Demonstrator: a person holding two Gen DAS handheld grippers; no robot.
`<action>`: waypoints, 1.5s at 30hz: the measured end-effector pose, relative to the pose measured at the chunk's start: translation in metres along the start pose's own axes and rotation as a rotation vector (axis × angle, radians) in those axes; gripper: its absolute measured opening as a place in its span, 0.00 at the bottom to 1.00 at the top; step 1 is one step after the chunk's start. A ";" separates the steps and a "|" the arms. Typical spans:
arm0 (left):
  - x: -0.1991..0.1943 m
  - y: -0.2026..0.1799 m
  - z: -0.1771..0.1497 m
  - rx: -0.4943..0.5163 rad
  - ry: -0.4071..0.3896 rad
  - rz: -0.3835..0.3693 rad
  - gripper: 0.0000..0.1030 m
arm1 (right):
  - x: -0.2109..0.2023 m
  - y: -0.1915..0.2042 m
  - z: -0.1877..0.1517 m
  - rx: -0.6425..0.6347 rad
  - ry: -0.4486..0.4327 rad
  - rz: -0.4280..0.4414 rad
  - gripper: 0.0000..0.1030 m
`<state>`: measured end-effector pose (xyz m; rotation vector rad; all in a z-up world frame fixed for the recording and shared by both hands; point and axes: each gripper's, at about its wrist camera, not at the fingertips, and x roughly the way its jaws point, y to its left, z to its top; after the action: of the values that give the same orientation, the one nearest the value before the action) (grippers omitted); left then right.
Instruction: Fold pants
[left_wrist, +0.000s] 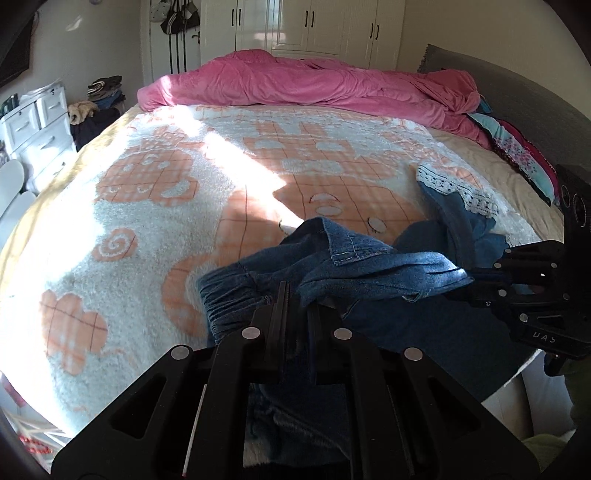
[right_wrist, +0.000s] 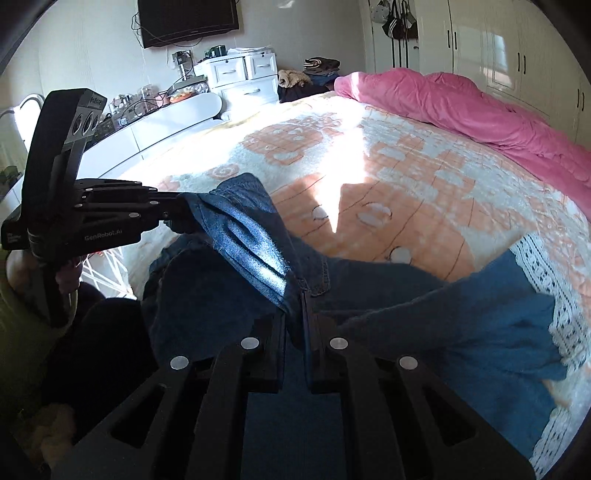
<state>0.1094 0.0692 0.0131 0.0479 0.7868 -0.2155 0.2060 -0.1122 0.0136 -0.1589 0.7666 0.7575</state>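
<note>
The bed (left_wrist: 110, 206) filled both views, covered by a white and peach patterned blanket (left_wrist: 155, 229), with a pink duvet (left_wrist: 295, 85) bunched along its far edge and patterned pillows (left_wrist: 517, 155) at the far right. The pants (left_wrist: 369, 258), blue denim with a lace-trimmed hem (left_wrist: 454, 188), lay crumpled at the near edge of the bed, the waistband end lifted off the blanket.

The left tongs (left_wrist: 295, 299) were closed on a gathered fold of the waistband. The right tongs (right_wrist: 295, 317) were likewise clamped on denim near a seam, with cloth pinched between the fingers.

The step in hand looked like raising the waist to spread the pants before folding. To do it well, the two grips should probably pull apart until the waistband ran taut between them, then carry the fabric toward the far side so the legs trail flat behind. Uneven tension would likely leave the twist that showed between the tongs.

The middle of the bed offered open blanket for laying the pants out. The lace hem lay folded back over one leg and might catch under the fabric. A strong patch of sunlight (left_wrist: 236, 170) washed out part of the blanket. White drawers (right_wrist: 240, 77) and a wardrobe (left_wrist: 306, 26) stood well apart from the work.
</note>
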 end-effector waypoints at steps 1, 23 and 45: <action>-0.003 0.000 -0.007 -0.004 0.005 -0.003 0.03 | -0.002 0.006 -0.006 -0.004 0.005 0.007 0.06; -0.048 0.011 -0.082 -0.094 0.093 -0.071 0.08 | 0.017 0.071 -0.067 -0.056 0.131 0.085 0.11; -0.055 -0.004 -0.082 0.009 0.094 -0.032 0.61 | 0.016 0.044 -0.049 0.097 0.168 0.120 0.41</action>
<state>0.0140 0.0847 -0.0060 0.0542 0.8807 -0.2479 0.1565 -0.0902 -0.0268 -0.0908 0.9775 0.8256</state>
